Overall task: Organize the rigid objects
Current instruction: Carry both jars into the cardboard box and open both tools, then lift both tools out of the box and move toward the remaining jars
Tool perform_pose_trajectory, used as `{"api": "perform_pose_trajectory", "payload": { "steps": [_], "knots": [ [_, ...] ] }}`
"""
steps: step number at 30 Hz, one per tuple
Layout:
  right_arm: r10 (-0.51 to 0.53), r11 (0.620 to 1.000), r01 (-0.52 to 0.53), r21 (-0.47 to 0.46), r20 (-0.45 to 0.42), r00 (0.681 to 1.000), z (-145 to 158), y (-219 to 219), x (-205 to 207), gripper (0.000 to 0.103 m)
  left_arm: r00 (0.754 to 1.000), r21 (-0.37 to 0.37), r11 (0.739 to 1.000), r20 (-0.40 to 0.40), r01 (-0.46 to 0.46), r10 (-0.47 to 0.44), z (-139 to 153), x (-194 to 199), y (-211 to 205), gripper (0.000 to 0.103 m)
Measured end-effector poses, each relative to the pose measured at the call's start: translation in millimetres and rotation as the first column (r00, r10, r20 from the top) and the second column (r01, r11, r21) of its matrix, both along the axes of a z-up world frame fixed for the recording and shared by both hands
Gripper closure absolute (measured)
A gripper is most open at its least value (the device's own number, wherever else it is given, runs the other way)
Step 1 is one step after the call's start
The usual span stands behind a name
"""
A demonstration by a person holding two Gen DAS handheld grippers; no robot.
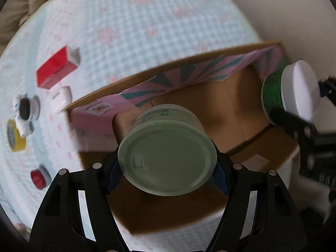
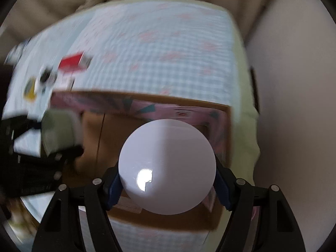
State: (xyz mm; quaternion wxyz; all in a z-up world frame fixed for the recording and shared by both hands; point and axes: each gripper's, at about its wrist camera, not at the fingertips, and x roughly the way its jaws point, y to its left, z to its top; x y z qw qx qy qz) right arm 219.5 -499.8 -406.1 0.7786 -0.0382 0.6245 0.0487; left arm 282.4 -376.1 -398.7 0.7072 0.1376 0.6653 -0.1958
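My left gripper is shut on a pale green jar, lid toward the camera, held over the open cardboard box. My right gripper is shut on a white-lidded jar with a green body, also over the box. That jar shows in the left wrist view at the right, above the box's right wall. The green jar shows blurred in the right wrist view at the left. The box has pink and teal inner flaps.
On the checked tablecloth left of the box lie a red box, a white case, an astronaut figure, a yellow tape roll and a red-capped item. A wall stands at the right.
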Motion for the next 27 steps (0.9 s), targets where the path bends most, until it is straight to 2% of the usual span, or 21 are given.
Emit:
{"api": "perform_pose_trajectory", "payload": {
  "steps": [2, 6, 10, 15, 16, 17, 18, 19, 20, 24, 27],
  "knots": [
    [0.124, 0.992, -0.124, -0.021, 0.006, 0.992, -15.4, 14.6, -2.3, 0.034, 0.999, 0.026, 0.999, -0.006, 0.034, -0.034, -12.3, 2.4, -4.8, 0.035],
    [0.264, 0.964, -0.265, -0.038, -0.023, 0.964, -43.8, 31.2, -11.9, 0.034, 0.996, 0.046, 0.996, -0.039, 0.081, -0.079, -33.8, 1.6, -10.1, 0.035],
    [0.295, 0.954, -0.297, -0.035, -0.045, 0.954, -57.3, 33.7, -14.9, 0.034, 0.995, 0.054, 0.994, -0.043, 0.097, -0.095, -39.2, 1.5, -10.4, 0.035],
    [0.319, 0.947, -0.32, -0.006, -0.052, 0.946, -59.6, 35.8, -10.1, 0.034, 0.992, 0.046, 0.991, -0.037, 0.125, -0.124, -29.6, 4.4, -13.6, 0.035],
    [0.323, 0.946, -0.323, -0.002, -0.051, 0.945, -58.5, 34.1, -10.1, 0.034, 0.991, 0.042, 0.991, -0.037, 0.129, -0.127, -26.2, 4.7, -15.1, 0.033],
    [0.321, 0.947, -0.321, -0.001, -0.047, 0.946, -57.7, 33.5, -9.7, 0.033, 0.991, 0.041, 0.991, -0.026, 0.131, -0.13, -20.5, 4.6, -15.9, 0.011],
    [0.317, 0.948, -0.317, 0.001, -0.041, 0.948, -55.7, 32.3, -8.6, 0.023, 0.991, 0.043, 0.99, -0.014, 0.131, -0.131, -15.6, 4.1, -15.4, 0.001],
    [0.311, 0.95, -0.311, 0.008, -0.043, 0.949, -52.5, 30.6, -7.5, 0.009, 0.992, 0.036, 0.991, 0.008, 0.129, -0.13, -9.4, 3.5, -13.5, 0.0],
    [0.305, 0.952, -0.305, 0.019, -0.057, 0.951, -49.7, 28.8, -5.6, 0.0, 0.993, 0.029, 0.993, 0.028, 0.116, -0.117, -3.6, 2.7, -9.4, 0.0],
    [0.284, 0.959, -0.283, 0.033, -0.06, 0.957, -40.5, 21.4, -9.5, 0.0, 0.998, -0.006, 0.998, 0.011, 0.062, -0.062, 0.5, -1.7, 7.7, 0.0],
    [0.267, 0.963, -0.268, -0.004, -0.072, 0.961, -38.2, 19.5, -17.1, 0.0, 0.999, -0.006, 0.999, 0.012, 0.052, -0.051, 5.6, -8.9, 20.2, 0.0]
  ]
}}
